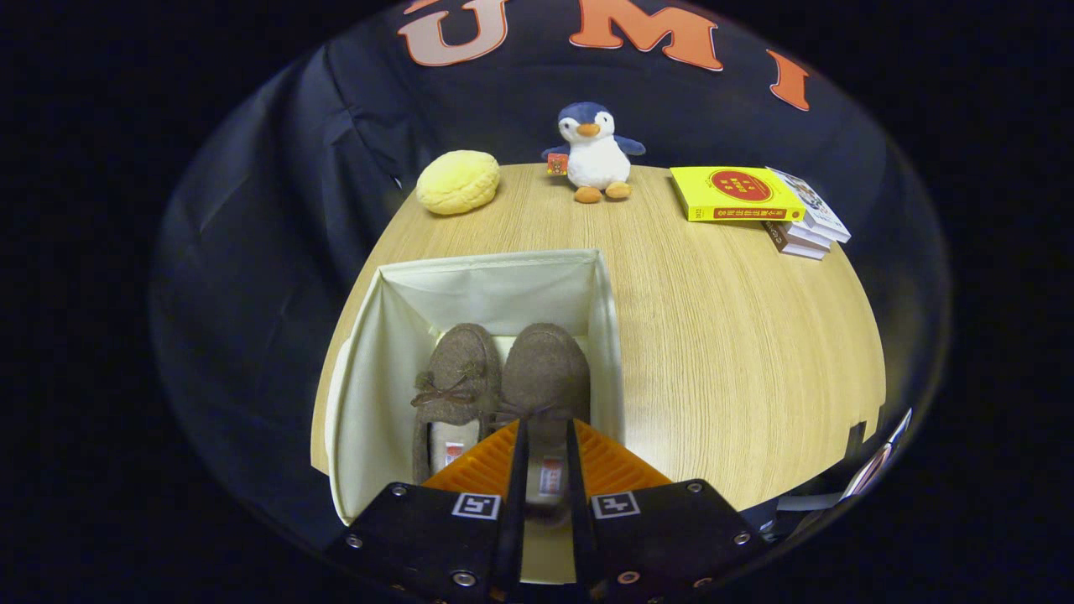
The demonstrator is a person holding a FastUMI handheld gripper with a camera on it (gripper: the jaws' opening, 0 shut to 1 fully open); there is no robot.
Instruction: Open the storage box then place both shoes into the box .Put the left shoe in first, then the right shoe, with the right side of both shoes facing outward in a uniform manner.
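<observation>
The cream fabric storage box [369,403] stands open on the wooden table, near its front left edge. Two brown felt shoes lie side by side inside it, toes pointing away from me. The left shoe [457,377], with a small bow, rests against the box's left side. The right shoe [545,369] lies beside it by the right wall. My gripper [545,426] reaches down into the box over the right shoe's heel end. Its fingers stand narrowly apart, pressed on the shoe's sides, and the insole shows between them.
Beyond the box, at the table's far edge, sit a yellow round cushion [457,181], a plush penguin [594,151] and a stack of books [755,201] with a yellow one on top. The bare tabletop [738,352] spreads right of the box.
</observation>
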